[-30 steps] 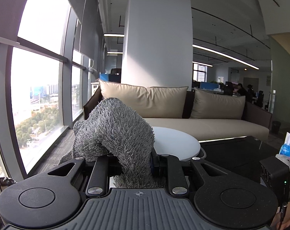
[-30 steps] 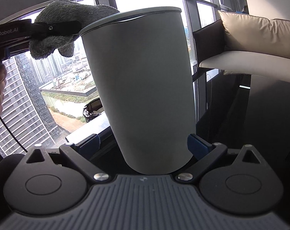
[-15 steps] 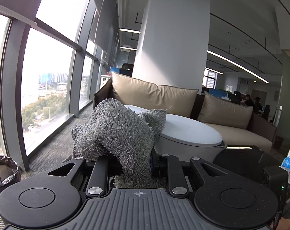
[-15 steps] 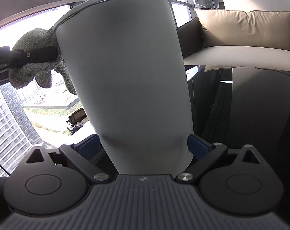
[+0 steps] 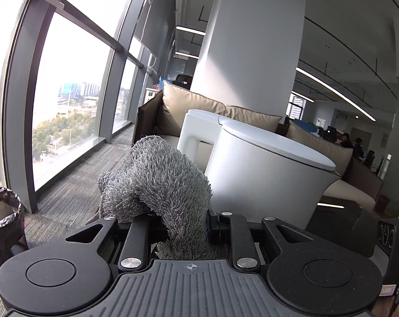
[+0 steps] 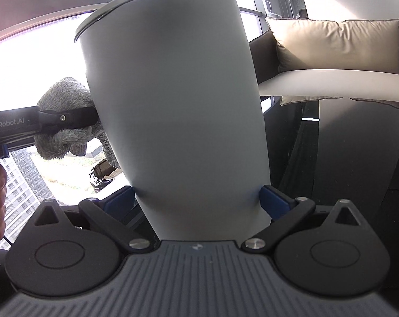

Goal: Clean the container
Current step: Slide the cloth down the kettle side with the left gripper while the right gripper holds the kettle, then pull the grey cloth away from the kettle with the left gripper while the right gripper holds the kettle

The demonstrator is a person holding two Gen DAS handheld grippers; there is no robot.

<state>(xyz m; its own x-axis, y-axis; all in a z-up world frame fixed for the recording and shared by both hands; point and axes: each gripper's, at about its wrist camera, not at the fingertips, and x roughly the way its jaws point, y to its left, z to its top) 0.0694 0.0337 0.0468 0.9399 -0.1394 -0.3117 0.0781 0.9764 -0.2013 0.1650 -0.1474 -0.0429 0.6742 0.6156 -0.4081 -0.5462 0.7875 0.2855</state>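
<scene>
Plainly, the worry was slippage: the right gripper (image 6: 196,198) clamped the white container (image 6: 173,100) only near its narrower base, blue pads pressed to either side, so a sideways push from wiping high on the wall could have tipped or twisted it loose. The left gripper (image 5: 183,224) was closed tight on a bunched grey cloth (image 5: 157,179), which met the container's side well below the rim; a loose fold might have snagged on the handle (image 5: 196,134). The container was held up in the air, slightly tilted, above a dark glossy table (image 6: 344,171), with a beige sofa (image 5: 199,111) behind. It looked matte, smooth and pale, its flat lid (image 5: 276,142) seated, with no stains that I could make out.
</scene>
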